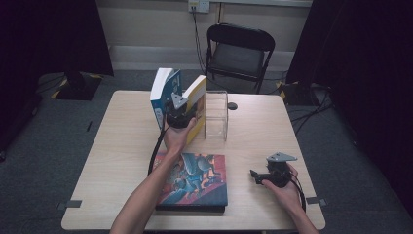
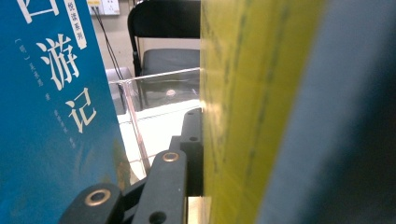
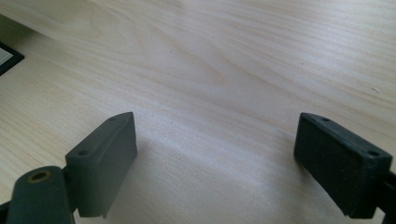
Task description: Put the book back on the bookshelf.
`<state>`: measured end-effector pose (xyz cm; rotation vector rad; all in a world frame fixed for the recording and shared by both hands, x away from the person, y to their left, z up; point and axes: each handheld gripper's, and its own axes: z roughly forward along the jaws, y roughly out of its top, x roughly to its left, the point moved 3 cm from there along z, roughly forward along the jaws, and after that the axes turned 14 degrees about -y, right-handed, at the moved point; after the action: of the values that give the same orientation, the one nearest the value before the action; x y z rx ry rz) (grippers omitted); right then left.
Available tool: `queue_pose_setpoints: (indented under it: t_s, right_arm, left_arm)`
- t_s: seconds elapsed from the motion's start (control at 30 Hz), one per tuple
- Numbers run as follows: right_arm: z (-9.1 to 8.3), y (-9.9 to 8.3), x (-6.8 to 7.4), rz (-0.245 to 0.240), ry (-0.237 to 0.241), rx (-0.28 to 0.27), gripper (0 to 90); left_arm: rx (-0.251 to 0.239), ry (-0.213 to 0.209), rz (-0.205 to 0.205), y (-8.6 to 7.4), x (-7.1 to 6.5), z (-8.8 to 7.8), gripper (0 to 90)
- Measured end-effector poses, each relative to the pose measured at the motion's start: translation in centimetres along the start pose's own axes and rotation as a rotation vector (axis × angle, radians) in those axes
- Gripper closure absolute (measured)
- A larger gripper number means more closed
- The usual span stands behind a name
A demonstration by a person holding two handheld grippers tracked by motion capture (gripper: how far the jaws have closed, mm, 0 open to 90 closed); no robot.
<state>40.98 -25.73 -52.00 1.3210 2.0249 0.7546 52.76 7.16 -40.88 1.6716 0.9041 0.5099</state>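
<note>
Right gripper (image 3: 215,158): both black jaws stand wide apart, nothing between them, just above the pale wooden table (image 3: 224,60). A dark-edged book corner (image 3: 7,56) lies on that table, far left of the jaws.

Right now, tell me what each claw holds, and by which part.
The left claw grips the upright yellow-covered book by its lower near edge, beside the blue-covered book. The right claw stands open over the wooden table, holding nothing.
</note>
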Motion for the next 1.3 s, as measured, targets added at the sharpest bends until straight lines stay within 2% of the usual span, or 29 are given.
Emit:
queue_pose_setpoints:
  t_s: [0.1,0.17,0.23,0.37,0.67,0.83,0.97,1.3]
  right_arm:
    - [0.0,0.0,0.0,0.000,0.000,0.000,12.8]
    - [0.0,0.0,0.0,0.000,0.000,0.000,12.8]
    - [0.0,0.0,0.0,0.000,0.000,0.000,12.8]
    - [0.0,0.0,0.0,0.000,0.001,0.000,12.8]
    - [0.0,0.0,0.0,0.001,0.001,0.001,12.8]
    - [0.0,0.0,0.0,0.000,0.000,0.000,12.8]
    - [0.0,0.0,0.0,0.000,0.001,0.000,12.8]
    - [0.0,0.0,0.0,-0.001,0.001,-0.001,12.8]
  left_arm:
    - [0.018,-0.005,0.000,-0.8,0.0,0.3,75.4]
    - [-0.002,-0.007,-0.014,-1.1,0.0,0.2,75.4]
    - [0.003,-0.013,-0.001,-1.1,-0.2,0.1,75.2]
    - [0.009,-0.040,0.004,-1.2,-0.3,-0.5,73.4]
    - [0.034,-0.072,0.011,-1.5,-0.6,-2.1,69.5]
    - [0.021,-0.103,-0.030,-1.3,-0.8,-2.6,62.2]
    - [0.046,-0.116,-0.010,-1.4,-1.1,-2.8,58.6]
    - [0.020,-0.125,-0.014,-0.6,-0.8,-4.0,55.0]
